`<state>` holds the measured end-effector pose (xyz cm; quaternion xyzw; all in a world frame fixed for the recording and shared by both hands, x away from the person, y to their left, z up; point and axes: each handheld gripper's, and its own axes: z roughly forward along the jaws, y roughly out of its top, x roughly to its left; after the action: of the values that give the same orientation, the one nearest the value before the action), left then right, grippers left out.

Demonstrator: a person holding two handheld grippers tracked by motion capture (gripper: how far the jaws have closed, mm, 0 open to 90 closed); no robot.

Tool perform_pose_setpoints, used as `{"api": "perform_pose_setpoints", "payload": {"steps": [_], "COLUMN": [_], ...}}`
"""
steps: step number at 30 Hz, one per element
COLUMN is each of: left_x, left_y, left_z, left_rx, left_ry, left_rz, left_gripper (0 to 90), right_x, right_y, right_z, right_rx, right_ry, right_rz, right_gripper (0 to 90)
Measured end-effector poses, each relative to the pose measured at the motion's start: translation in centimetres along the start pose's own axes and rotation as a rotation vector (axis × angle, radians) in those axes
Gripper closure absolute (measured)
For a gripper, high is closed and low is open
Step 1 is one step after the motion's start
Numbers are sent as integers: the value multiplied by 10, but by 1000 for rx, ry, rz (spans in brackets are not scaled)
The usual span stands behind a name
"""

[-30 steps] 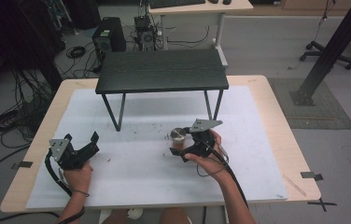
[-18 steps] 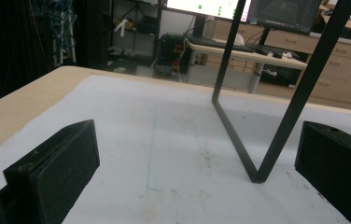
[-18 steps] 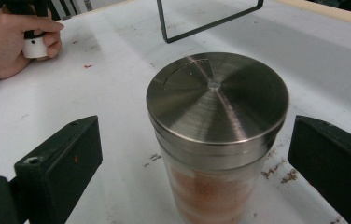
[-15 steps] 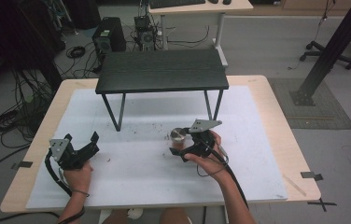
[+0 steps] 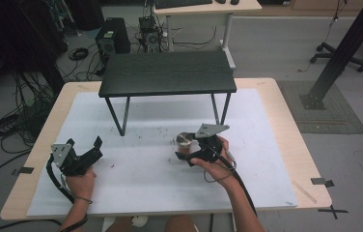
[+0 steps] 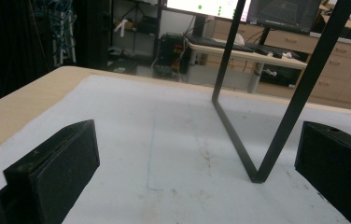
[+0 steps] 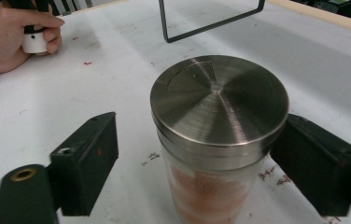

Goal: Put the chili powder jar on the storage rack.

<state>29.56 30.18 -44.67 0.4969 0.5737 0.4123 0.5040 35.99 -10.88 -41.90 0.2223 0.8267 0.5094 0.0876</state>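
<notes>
Jaws closing around a steel-lidded spice jar (image 7: 218, 135) — right gripper (image 7: 197, 154) not yet clamped; left gripper (image 6: 197, 172) gapes empty, near the table's (image 5: 286, 121) left edge.

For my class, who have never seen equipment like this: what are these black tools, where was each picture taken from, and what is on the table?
A person sits at a table covered with a white sheet and holds a hand tool in each hand. Each tool is a gripper with two black jaws that pinch things, much like tongs.

The high view looks down from above the person. There the left gripper is at the left and the right gripper is at the right.

The other two pictures come from small cameras riding on the grippers, looking along their jaws. In the left gripper view the jaws stand wide apart with nothing between them.

In the right gripper view a glass jar with a steel lid and reddish powder inside stands between the jaws. They have just been closing; the left jaw is not yet touching it.

A small black stand on thin legs sits farther back.
</notes>
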Motion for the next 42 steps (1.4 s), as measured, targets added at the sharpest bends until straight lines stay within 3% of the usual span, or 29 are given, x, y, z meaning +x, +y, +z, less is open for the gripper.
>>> {"api": "perform_pose_setpoints", "payload": {"steps": [19, 42], "left_x": [0, 0], "left_y": [0, 0], "left_z": [0, 0], "left_rx": [-1, -1], "left_ry": [1, 1], "left_rz": [-2, -3], "left_gripper": [2, 2], "right_x": [0, -1], "right_y": [1, 0], "right_z": [-2, -2], "right_rx": [17, 10], "right_ry": [-56, -53], "right_rz": [-53, -53], "right_gripper": [423, 431]}}
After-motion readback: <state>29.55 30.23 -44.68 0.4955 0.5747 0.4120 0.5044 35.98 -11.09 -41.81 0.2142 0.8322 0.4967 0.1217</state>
